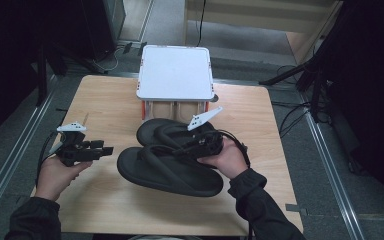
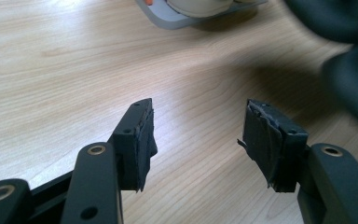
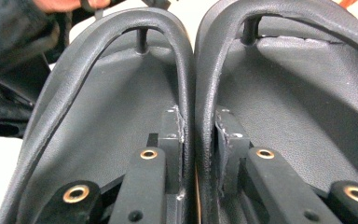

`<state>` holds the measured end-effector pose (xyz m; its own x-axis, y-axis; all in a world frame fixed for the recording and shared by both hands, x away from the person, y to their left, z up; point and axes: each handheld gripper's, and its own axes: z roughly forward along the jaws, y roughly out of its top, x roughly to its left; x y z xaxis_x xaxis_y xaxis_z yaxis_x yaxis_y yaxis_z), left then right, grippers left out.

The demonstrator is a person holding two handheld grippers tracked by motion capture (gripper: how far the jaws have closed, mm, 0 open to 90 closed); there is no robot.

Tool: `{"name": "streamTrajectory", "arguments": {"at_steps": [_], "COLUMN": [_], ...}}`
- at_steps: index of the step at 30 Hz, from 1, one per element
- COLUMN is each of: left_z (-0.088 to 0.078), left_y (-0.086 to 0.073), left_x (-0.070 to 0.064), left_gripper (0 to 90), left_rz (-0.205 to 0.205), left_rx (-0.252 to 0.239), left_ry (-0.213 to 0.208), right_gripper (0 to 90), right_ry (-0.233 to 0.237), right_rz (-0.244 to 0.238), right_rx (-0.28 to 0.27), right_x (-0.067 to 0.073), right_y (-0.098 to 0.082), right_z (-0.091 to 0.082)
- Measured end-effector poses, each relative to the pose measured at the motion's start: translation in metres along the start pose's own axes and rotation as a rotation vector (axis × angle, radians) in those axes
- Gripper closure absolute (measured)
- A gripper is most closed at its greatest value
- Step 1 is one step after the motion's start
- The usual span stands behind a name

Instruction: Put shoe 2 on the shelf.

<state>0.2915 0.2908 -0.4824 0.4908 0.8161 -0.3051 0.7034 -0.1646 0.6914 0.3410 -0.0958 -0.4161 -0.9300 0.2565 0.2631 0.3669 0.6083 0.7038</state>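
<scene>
**Right gripper pinching two sandal straps together above the table**

The right gripper (image 1: 189,146) is clamping the straps of a pair of black sandals between its jaws. In the right gripper view, each jaw is sitting inside one sandal, and the two inner strap arms are being squeezed side by side between the pads, touching each other. The left sandal (image 3: 98,116) and the right sandal (image 3: 298,107) in that view are standing with their footbeds facing the camera, toe posts at twelve o'clock.

In the high view the near sandal (image 1: 167,172) is hanging tilted from the grip, casting a shadow on the table (image 1: 105,210), while the far sandal (image 1: 155,131) is lying just behind it at about twelve o'clock. Whether the far one is touching the wood is hard to tell. The person's right hand (image 1: 230,160) is wrapping the gripper's body at three o'clock from the sandals.

The left gripper (image 1: 107,150) is being held at nine o'clock from the sandals, near them but apart, pointing toward them. Its jaws are standing wide apart with nothing between them; in the left gripper view bare wood is showing in the gap, and the worn pads (image 2: 144,140) are touching nothing.

A white rack (image 1: 175,72) with orange legs is standing at twelve o'clock from the sandals, with pale shoes (image 1: 172,107) tucked beneath its top.
</scene>
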Motion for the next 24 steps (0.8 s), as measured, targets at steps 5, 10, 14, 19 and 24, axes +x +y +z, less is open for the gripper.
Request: {"name": "streamTrajectory", "arguments": {"at_steps": [5,10,14,19,24], "left_z": [-0.003,-0.005,-0.005,-0.004,-0.003], "left_y": [-0.003,-0.005,-0.006,-0.005,-0.006], "left_x": [0.002,0.002,0.002,0.001,0.001], "left_gripper": [43.6,43.6,43.7,43.6,43.7], "left_rz": [-0.008,-0.014,-0.013,-0.012,-0.010], "left_rx": [-0.002,-0.001,-0.006,-0.007,0.003], "left_ry": [0.008,0.009,0.009,0.008,0.002], "right_gripper": [76.6,76.5,76.6,76.6,76.5], "right_ry": [0.014,-0.005,-0.016,-0.056,-0.092], "right_rz": [-0.015,-0.037,-0.038,-0.039,0.014], "right_rx": [-0.033,-0.038,-0.057,-0.075,-0.097], "right_x": [0.000,0.002,-0.001,-0.008,-0.017], "right_y": [0.020,0.045,0.064,0.087,0.109], "right_z": [-0.016,-0.031,-0.042,-0.053,-0.056]}}
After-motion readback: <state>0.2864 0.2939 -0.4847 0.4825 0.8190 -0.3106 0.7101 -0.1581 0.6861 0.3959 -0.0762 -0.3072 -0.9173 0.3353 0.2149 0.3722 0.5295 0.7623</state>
